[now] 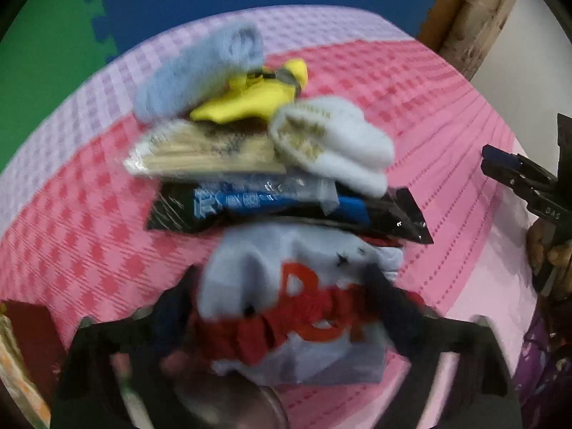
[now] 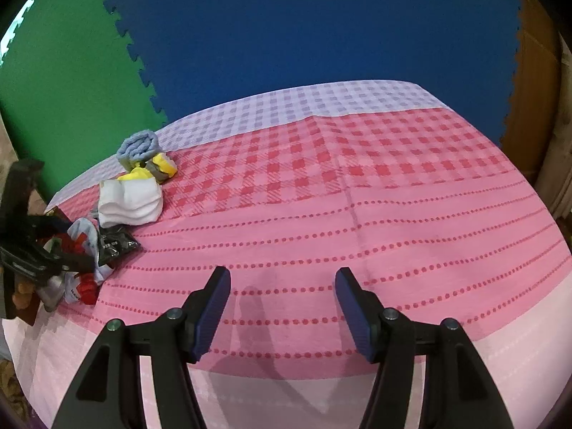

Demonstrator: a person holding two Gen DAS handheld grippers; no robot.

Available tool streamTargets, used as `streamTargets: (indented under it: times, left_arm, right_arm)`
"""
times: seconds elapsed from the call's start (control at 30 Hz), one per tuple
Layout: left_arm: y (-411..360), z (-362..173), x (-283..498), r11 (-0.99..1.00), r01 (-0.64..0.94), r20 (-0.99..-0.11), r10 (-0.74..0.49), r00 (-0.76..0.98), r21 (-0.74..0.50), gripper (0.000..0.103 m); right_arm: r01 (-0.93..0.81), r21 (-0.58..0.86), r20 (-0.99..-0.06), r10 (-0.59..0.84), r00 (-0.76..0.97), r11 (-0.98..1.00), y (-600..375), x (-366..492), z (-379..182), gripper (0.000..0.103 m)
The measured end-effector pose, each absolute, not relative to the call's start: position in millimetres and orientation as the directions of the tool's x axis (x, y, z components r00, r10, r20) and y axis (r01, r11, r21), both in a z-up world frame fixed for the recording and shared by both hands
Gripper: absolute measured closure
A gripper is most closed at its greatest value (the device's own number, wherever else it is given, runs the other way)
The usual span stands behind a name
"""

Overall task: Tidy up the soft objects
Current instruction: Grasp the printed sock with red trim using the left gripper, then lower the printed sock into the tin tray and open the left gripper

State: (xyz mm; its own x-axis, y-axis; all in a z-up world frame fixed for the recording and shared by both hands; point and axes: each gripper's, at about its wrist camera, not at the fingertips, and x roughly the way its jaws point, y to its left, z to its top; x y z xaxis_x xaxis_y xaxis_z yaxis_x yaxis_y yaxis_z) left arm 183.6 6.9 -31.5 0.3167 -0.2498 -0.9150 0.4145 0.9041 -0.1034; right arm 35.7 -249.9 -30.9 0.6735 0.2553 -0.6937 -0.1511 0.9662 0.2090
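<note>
Nearest to the left wrist camera, the left gripper [image 1: 286,307] has its two dark fingers on both sides of a light blue sock with red lettering [image 1: 286,268], and this picture is blurred, so I cannot tell if the pads really press on the sock or only stand beside it. The sock lies at the near end of a row of soft things on the pink checked cloth [image 1: 447,114]. Just behind it lies a flat black and blue packet [image 1: 250,207] in clear wrap, then a beige packet [image 1: 200,157] touching it, with a bundle of white socks [image 1: 339,146] on the right of the beige one. Further back sits a yellow sock [image 1: 250,96], and last a rolled pale blue sock [image 1: 200,68] at the far end. From the right wrist camera, the right gripper [image 2: 282,304] hangs over a bare part of the cloth, its blue pads spread apart with nothing between them, well apart from the row of socks. Behind the cloth there are a blue foam mat [image 2: 304,28] and a green foam mat [image 2: 71,82], joined by a toothed edge.
</note>
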Motion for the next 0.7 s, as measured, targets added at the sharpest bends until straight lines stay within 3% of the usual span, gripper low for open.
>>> streamTargets:
  times: [0.07,0.13,0.5,0.7]
  left_arm:
    - [3,-26,178,0.91,0.401,-0.908,-0.248,0.338,-0.099,0.07]
    - [-4,-17,168,0.925,0.369,-0.904,-0.232,0.358,-0.091,0.082]
    - [7,46,18,0.961,0.143,-0.802,-0.275,0.53,-0.235,0.083]
    - [82,81,-30,0.958,-0.087,-0.769,-0.163,0.619,-0.273,0.083]
  right_arm:
    - [-0.149,0.215,-0.696,0.258,0.67,0.965,-250,37,-32,0.041]
    - [-0.148,0.215,-0.698,0.258,0.668,0.965,-250,37,-32,0.041]
    - [-0.141,0.216,-0.695,0.254,0.672,0.966,-251,37,-32,0.041]
    - [-0.135,0.198,-0.704,0.237,0.67,0.971,-250,37,-32,0.041]
